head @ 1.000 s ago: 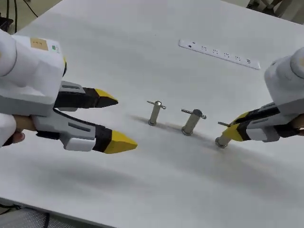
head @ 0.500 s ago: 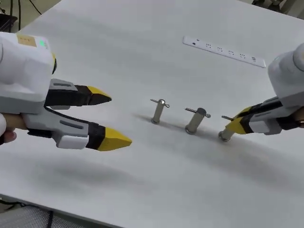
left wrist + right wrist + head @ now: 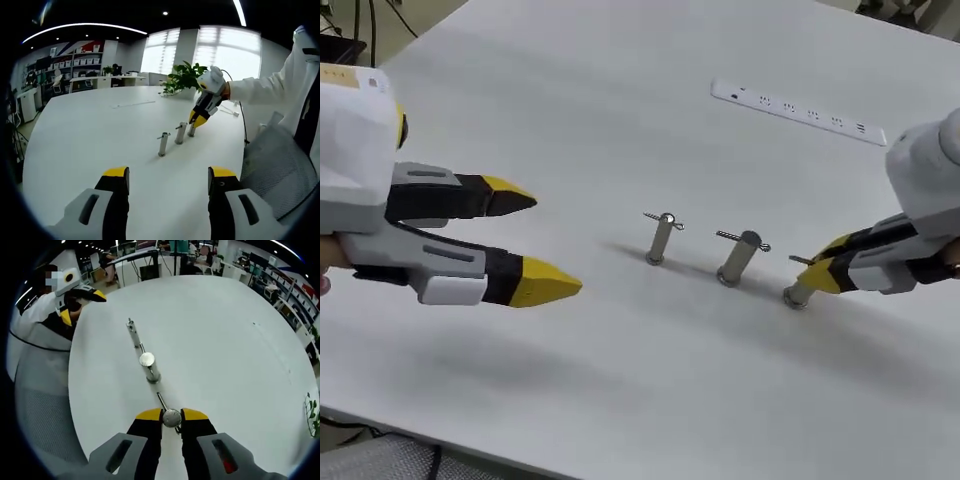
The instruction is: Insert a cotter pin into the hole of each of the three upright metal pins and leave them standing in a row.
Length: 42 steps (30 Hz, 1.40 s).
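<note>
Head view: left tongs (image 3: 556, 243) are hovering wide open, gripping nothing, left of three metal pins (image 3: 738, 258) standing in a row on the white tabletop (image 3: 620, 380). Right tongs (image 3: 817, 272) are clamping the rightmost pin (image 3: 797, 294).
Left gripper view: tongs are gaping toward the row.
Right gripper view: tongs are pinching that pin's head, with a cotter pin (image 3: 161, 401) projecting from it.

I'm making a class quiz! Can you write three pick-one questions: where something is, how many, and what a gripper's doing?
1. Where is the power strip? A) between gripper jaws B) far across the table C) on a chair
2. How many metal pins stand upright? A) one B) five C) three
3. The left gripper is: A) open, empty B) shut on a pin C) shut on a cable
Answers: 1B, it lies past the row; 2C, three stand in line; 3A, jaws spread apart.
</note>
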### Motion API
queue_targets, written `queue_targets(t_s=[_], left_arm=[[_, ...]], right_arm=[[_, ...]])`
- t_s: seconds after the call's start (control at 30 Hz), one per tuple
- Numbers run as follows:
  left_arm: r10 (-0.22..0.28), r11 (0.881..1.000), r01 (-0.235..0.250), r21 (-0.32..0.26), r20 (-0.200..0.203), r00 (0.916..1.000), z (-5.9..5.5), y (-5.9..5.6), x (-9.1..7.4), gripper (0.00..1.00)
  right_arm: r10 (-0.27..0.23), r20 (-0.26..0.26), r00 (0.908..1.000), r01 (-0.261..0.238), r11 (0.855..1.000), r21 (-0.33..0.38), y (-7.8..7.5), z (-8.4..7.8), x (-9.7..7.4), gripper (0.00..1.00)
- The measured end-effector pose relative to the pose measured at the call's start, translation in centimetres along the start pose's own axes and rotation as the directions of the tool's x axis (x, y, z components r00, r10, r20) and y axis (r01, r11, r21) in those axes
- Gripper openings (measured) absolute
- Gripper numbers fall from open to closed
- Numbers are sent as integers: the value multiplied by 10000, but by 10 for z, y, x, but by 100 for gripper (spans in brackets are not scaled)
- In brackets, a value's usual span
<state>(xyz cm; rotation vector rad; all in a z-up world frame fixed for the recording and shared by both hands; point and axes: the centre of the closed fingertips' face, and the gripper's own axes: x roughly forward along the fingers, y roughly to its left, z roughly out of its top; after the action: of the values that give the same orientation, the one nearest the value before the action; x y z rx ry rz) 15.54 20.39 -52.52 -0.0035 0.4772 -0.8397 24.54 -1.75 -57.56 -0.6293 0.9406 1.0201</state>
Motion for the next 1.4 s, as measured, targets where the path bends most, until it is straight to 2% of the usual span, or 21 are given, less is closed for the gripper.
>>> queue_targets(t_s=[0.07,0.13,0.3,0.33,0.37,0.47,0.53,0.57,0.63,0.73,0.83,0.93,0.97,1.13,1.2,1.27,1.33,1.4], left_arm=[[45,10000,-45,-67,44,10000,0,1,-1,62],[112,9992,-101,-382,279,9995,2,5,-4,62],[274,9968,-219,-774,706,9971,8,4,-11,64],[287,9965,-226,-800,765,9967,9,3,-12,64],[353,9961,-283,-832,837,9959,11,2,-13,64],[481,9954,-389,-878,1050,9933,16,0,-14,69],[502,9955,-400,-864,1194,9916,21,-2,-15,75],[465,9952,-338,-919,1395,9891,26,-2,-16,77],[516,9939,-349,-1048,1608,9856,31,-2,-16,81],[547,9938,-362,-1055,1781,9825,38,-10,-14,86],[649,9952,-517,-832,1650,9842,39,-16,-10,94],[739,9941,-612,-900,1456,9866,35,-18,-8,98],[741,9940,-615,-908,1429,9870,32,-15,-10,99],[970,9909,-850,-1045,1155,9886,26,-16,-13,99],[1267,9844,-1074,-1395,1376,9824,28,-14,-14,99],[1368,9812,-1135,-1562,1472,9796,29,-13,-15,99],[1498,9784,-1261,-1639,1412,9786,28,-13,-17,99],[1549,9765,-1321,-1702,1285,9795,26,-15,-18,99]], right_arm=[[-8,-7,10000,8,9999,-105,0,0,0,9],[-31,-23,10000,31,9998,-171,0,0,0,9],[-247,-32,9997,245,9990,-380,-1,-2,-1,11],[-475,253,9985,477,9988,-75,-3,2,-1,15],[-560,663,9962,550,9984,162,-4,9,-1,24],[-541,928,9942,534,9985,100,1,11,-10,40],[-690,1064,9919,689,9976,43,2,11,-17,43],[-731,1113,9911,724,9973,103,3,11,-20,46],[-860,1352,9871,810,9958,420,9,11,-27,51],[-1050,1622,9811,966,9936,589,16,6,-37,54],[-1273,1884,9738,1118,9896,908,23,2,-45,59],[-1604,2242,9612,1292,9805,1479,29,-1,-53,66],[-1641,2363,9577,1274,9783,1631,32,-3,-56,68],[-1883,2763,9424,1278,9665,2225,38,-9,-68,78],[-1947,2889,9373,1263,9627,2391,43,-12,-72,82],[-2080,3051,9293,1260,9553,2675,46,-15,-74,87],[-2172,3086,9260,1211,9455,3021,49,-21,-75,92],[-2068,3173,9255,1047,9449,3102,56,-25,-75,93]])
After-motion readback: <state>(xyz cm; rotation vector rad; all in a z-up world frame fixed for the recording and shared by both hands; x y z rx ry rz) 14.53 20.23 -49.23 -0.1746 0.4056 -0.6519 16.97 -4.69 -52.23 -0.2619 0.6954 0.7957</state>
